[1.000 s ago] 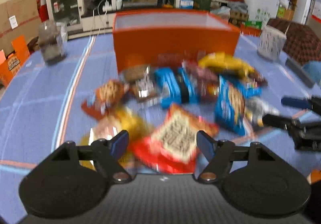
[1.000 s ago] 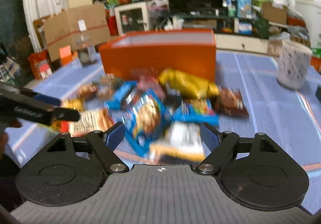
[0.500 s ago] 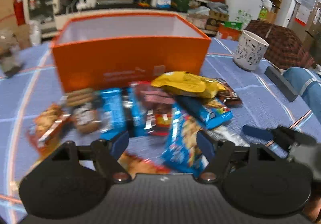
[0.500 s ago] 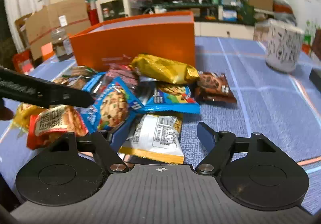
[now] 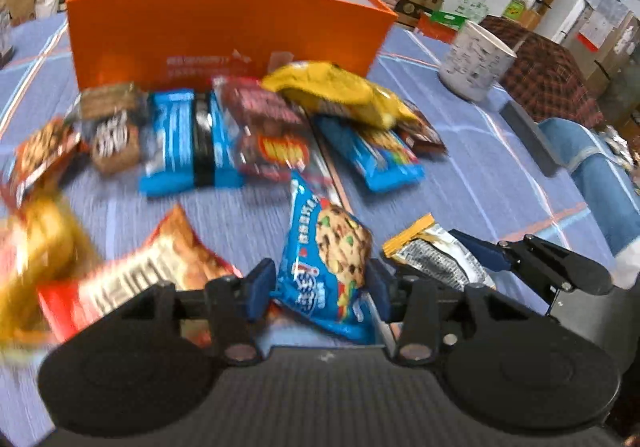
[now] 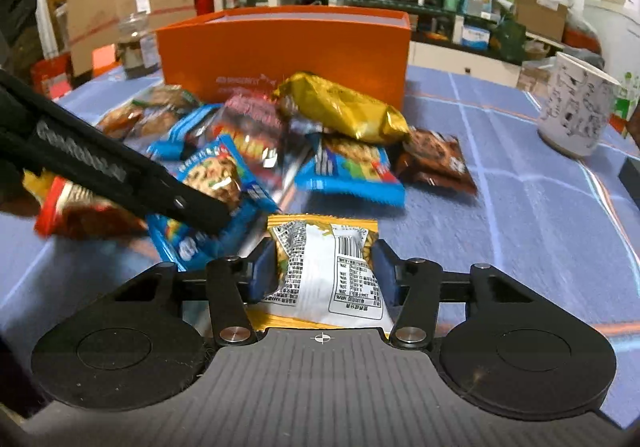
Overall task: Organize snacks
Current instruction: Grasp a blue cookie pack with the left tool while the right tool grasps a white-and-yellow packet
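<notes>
Loose snack packets lie in a heap before an open orange box [image 5: 224, 27] [image 6: 284, 47]. My left gripper [image 5: 320, 287] has its jaws closing, and its blue pads press the sides of a blue cookie packet [image 5: 328, 267] [image 6: 212, 175] at the heap's near edge. My right gripper [image 6: 324, 275] is closing too, pads against a white and yellow packet [image 6: 328, 271] [image 5: 432, 255] lying label side up. The two packets lie side by side, so one left finger [image 6: 120, 175] crosses the right wrist view. A red packet [image 5: 132, 287] lies just left of the left gripper.
A white patterned mug [image 5: 476, 63] [image 6: 576, 115] stands at the right on the blue tablecloth [image 5: 480, 175]. A glass jar [image 6: 136, 47] is left of the box. A dark flat bar [image 5: 528, 139] lies near the right edge, beside a person's jeans leg [image 5: 600, 187].
My left gripper swept right from the red packet to the blue cookie packet and narrowed onto it. My right gripper sank over the white and yellow packet and narrowed onto it.
</notes>
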`<state>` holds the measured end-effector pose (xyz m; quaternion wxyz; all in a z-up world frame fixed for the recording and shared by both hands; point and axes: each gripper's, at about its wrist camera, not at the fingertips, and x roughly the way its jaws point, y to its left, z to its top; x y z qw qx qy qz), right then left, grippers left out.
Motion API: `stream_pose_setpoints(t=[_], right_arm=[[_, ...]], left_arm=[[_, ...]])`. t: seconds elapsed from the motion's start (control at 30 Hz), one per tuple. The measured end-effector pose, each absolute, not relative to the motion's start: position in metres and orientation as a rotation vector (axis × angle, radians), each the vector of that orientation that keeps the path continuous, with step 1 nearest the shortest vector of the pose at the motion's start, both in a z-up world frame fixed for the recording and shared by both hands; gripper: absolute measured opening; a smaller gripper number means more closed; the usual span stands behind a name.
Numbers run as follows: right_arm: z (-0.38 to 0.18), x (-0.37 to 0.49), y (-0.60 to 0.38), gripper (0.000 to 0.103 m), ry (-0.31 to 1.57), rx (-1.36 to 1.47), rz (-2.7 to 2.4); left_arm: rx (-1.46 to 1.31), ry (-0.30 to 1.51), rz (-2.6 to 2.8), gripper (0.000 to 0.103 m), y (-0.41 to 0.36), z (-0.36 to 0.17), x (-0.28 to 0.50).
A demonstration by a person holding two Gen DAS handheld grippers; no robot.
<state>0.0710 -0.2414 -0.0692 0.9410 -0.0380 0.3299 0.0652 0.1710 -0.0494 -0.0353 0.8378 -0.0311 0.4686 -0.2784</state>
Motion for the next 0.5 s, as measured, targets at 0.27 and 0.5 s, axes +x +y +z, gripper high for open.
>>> stream_pose_setpoints(t=[0.27, 0.5], right_arm=[[-0.063, 0.038, -0.257, 0.055, 0.662, -0.049, 0.142], [-0.068, 0.046, -0.247, 0.046, 0.671, -0.071, 0.153]], left_arm=[[0.062, 0.907, -0.564, 0.071, -0.068, -0.029, 0.14], [0.093, 0.922, -0.546, 0.06, -0.075, -0.046, 0.145]])
